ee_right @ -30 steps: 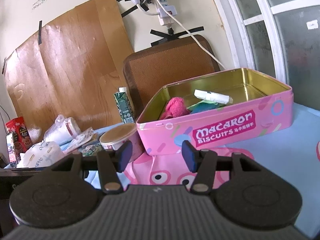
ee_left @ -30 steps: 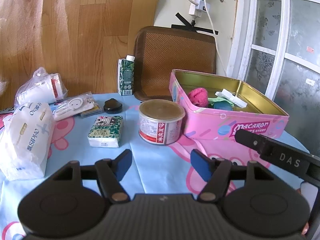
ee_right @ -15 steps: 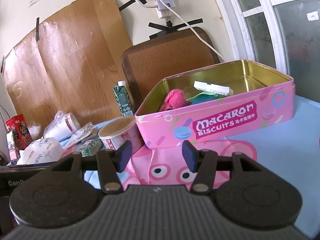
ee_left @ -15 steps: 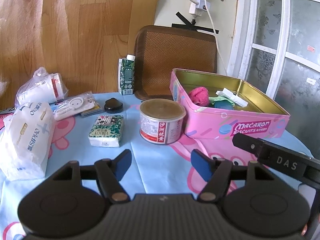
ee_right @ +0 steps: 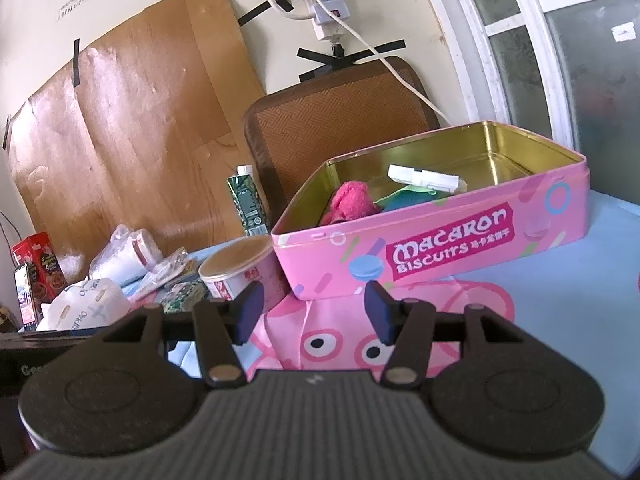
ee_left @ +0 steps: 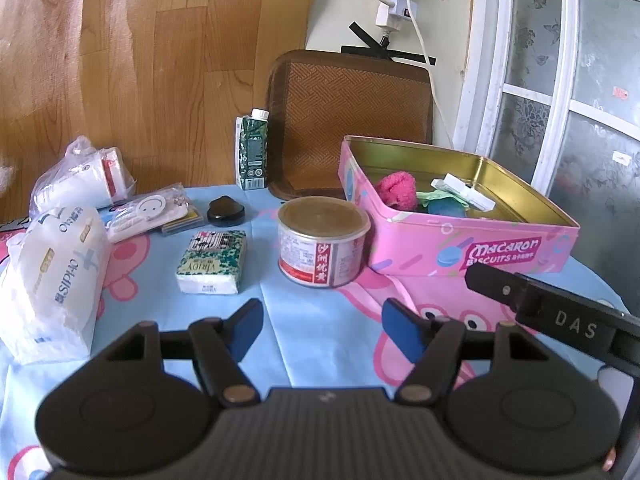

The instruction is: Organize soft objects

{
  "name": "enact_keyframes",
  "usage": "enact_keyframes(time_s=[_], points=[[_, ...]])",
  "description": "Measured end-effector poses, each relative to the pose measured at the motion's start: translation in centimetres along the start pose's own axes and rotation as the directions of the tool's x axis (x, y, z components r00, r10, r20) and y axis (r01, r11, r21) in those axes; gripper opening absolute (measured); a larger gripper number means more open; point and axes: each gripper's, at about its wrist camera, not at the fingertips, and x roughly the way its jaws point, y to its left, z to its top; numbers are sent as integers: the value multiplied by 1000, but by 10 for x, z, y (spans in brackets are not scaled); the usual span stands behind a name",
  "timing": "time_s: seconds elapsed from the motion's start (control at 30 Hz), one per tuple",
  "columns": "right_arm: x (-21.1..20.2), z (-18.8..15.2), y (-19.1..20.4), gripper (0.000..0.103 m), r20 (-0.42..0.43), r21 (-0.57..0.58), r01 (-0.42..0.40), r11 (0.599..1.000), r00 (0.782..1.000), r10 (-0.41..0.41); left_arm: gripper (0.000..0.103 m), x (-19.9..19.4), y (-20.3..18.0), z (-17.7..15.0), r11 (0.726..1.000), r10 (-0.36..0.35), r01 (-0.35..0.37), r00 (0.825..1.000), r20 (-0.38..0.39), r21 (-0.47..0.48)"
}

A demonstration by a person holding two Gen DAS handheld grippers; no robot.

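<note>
The table [ee_left: 280, 304] is lying under a blue cartoon cloth, and the pink tin [ee_left: 460, 240] is sitting open on it as the landmark. Inside the tin, a pink fuzzy cloth [ee_left: 397, 191] is resting beside green and blue cloths [ee_left: 442, 204]. A tissue bag [ee_left: 52, 280] is lying far left of the tin, a can [ee_left: 322, 252] just left, a tissue pack [ee_left: 212, 262] beyond the can. The left gripper [ee_left: 320, 326] is opening, nothing between its jaws; the right gripper [ee_right: 312, 312] is hovering before the tin, spread and empty.

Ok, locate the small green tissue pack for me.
Left wrist view: the green tissue pack lies left of centre on the tablecloth, between the large white tissue bag and the can.
</note>
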Motion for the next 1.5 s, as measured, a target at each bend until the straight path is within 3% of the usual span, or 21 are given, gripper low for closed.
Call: enact_keyframes(time_s=[1.5], points=[[-2,-4,5,58,3,-15,-3,1000,1000,3,74,-4,-1,-3,1000,7,-7,1000,7,8]])
